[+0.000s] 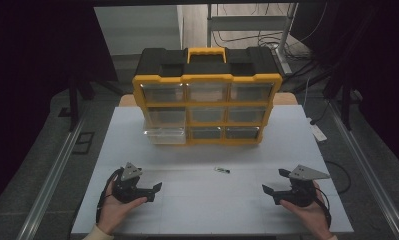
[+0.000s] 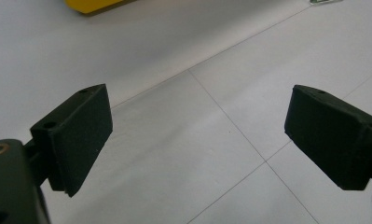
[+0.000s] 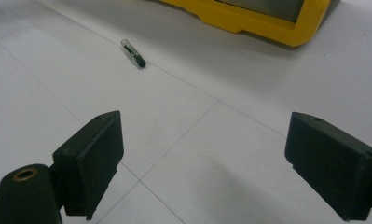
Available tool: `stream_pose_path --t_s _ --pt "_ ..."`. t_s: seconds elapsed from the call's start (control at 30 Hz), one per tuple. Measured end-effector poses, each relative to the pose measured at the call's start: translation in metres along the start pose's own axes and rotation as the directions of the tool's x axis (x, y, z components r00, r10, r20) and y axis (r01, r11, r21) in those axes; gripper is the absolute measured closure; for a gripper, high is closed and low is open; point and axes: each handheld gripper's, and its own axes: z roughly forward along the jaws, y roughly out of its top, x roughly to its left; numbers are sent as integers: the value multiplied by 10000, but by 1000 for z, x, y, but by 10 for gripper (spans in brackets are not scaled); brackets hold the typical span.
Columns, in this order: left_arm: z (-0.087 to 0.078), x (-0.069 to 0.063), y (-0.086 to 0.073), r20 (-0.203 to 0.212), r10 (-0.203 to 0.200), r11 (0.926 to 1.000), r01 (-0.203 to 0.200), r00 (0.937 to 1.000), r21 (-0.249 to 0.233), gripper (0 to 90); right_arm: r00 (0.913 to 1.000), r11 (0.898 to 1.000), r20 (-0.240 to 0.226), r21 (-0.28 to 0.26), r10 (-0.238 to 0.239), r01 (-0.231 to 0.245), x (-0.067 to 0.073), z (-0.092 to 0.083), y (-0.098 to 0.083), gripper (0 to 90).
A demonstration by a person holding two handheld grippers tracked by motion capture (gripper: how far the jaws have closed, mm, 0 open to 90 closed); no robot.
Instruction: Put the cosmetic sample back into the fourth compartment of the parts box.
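A yellow and black organiser box [image 1: 207,100] with clear drawers stands upright at the back of the white table [image 1: 137,145]. Its bottom left drawer [image 1: 164,134] is pulled out. A small clear tube with a dark tip [image 1: 221,170] lies on the table in front of the box, between my two hands; it lies ahead and left in the right gripper view [image 3: 133,52]. My left gripper [image 1: 154,192] [image 2: 197,135] rests near the front left, open and empty. My right gripper [image 1: 271,195] [image 3: 204,161] rests near the front right, open and empty.
The box's yellow base [image 3: 249,18] lies ahead of the right gripper, and a corner of it [image 2: 88,4] ahead of the left. A white power strip [image 1: 317,132] sits off the table's right edge. Metal rails [image 1: 52,175] run along both sides.
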Motion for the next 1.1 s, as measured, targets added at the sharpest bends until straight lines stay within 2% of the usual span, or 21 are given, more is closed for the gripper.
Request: stream_pose_path --t_s 0.13,0.67,0.8,1.1 --pt "0 0 -1 20 22 10000 -22 10000 3 85 9999 9999 23 102 -120 120 2 1 4 133" --pt "1 2 -2 70 -50 10000 50 10000 77 85 9974 9983 -553 350 -456 476 12 12 30 139" --pt "2 1 -2 89 -49 10000 48 9999 71 85 9943 9968 -830 377 -670 704 17 15 46 141" --pt "3 1 -2 69 -62 9999 62 10000 92 88 9887 9902 -1088 829 -1033 1125 21 25 65 147"
